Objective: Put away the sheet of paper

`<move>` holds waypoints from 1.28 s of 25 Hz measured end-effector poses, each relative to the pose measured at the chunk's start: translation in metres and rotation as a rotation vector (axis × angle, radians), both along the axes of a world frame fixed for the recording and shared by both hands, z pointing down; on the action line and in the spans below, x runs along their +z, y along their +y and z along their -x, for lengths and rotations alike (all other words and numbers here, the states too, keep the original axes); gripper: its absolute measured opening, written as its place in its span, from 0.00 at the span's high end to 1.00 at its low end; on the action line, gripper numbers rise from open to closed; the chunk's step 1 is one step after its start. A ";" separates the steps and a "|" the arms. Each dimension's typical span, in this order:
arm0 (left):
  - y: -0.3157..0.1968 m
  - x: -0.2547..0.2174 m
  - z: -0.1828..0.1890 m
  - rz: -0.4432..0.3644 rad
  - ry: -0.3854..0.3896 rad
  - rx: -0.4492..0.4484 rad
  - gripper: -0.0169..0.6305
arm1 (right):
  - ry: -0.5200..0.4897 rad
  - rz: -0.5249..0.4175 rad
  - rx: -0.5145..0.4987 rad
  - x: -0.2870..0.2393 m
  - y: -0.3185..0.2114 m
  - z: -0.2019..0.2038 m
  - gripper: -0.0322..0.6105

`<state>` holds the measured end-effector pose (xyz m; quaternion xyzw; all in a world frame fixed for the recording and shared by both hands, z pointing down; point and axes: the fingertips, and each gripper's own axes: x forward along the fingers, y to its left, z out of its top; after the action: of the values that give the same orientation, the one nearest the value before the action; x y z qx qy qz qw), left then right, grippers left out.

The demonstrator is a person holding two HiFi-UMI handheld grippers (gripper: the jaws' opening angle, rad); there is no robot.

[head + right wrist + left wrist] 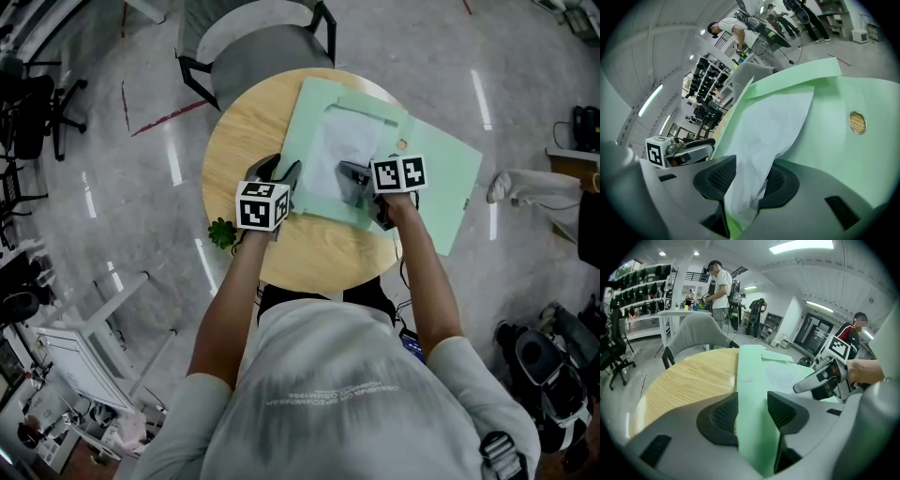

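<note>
1. Clamping the near left edge of the green folder (750,371), the left gripper (752,404) has both pads pressed on that green flap, which fills the gap between them.
2. The right gripper (750,176) stands released: its jaws are apart, and the crumpled near end of the sheet of paper (773,126) hangs loosely between them without being pinched.
3. In the head view the two grippers sit side by side at the folder's near edge, the left gripper (286,178) on the folder's corner and the right gripper (352,178) over the paper.
4. The sheet of paper (337,150) lies on the open green folder (441,178), its long axis running away from the person toward the grey chair (253,47), roughly parallel to the folder's left edge. The far end lies flat; the near end is rumpled.
5. A round hole (857,122) in the folder shows wood beneath.
6. The folder rests on a round wooden table (248,131) and overhangs its right side.
7. Around it are a glossy grey floor (141,187), shelving racks (642,291) and a standing person (719,287).
</note>
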<state>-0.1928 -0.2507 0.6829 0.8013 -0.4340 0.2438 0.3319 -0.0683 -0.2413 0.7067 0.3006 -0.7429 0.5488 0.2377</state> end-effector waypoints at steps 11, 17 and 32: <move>0.001 0.000 0.002 -0.004 -0.027 -0.022 0.65 | 0.086 0.016 -0.012 -0.016 0.035 -0.055 0.58; -0.001 -0.001 0.001 -0.011 -0.026 -0.032 0.65 | 0.126 0.015 0.032 -0.011 0.043 -0.090 0.62; -0.001 -0.001 0.000 -0.018 -0.019 -0.052 0.65 | 0.109 -0.041 0.023 0.008 0.016 -0.043 0.85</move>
<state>-0.1925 -0.2517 0.6816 0.7902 -0.4601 0.2389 0.3269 -0.0256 -0.2251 0.7146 0.3434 -0.7363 0.5192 0.2651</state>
